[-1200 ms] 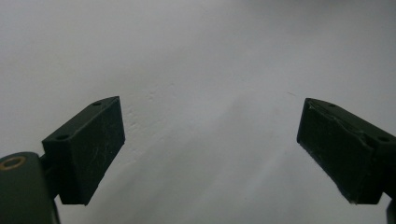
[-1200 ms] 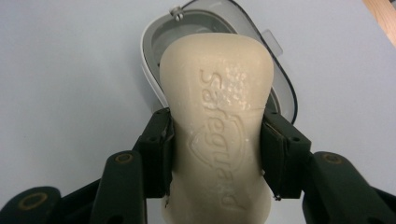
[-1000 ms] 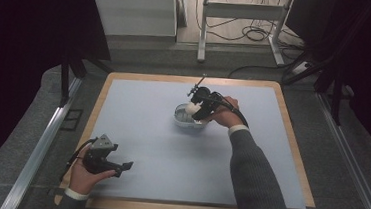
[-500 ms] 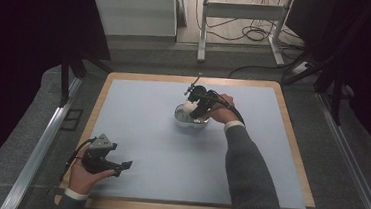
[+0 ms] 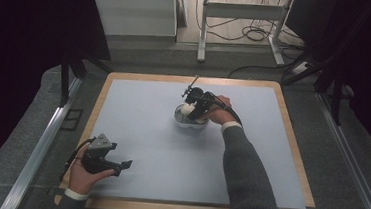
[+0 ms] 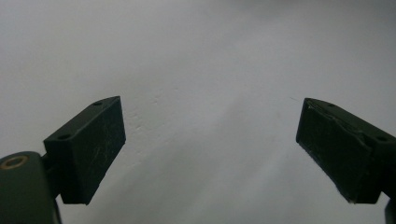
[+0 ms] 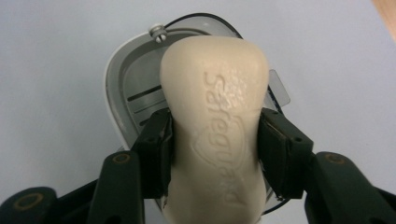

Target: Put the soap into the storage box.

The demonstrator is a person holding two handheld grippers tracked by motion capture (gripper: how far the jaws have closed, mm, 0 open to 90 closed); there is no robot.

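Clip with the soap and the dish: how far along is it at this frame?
Done: the right gripper has the soap bar clamped between its jaws. In hand: the bar hangs over the soap dish; whether it touches is unclear. Left: setting down or lifting clear. The left gripper idles open.

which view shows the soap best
The right gripper view: the soap is close up, its embossed lettering readable, clamped between the right tongs over the dish. The high view shows it small. The left gripper view faces bare table.
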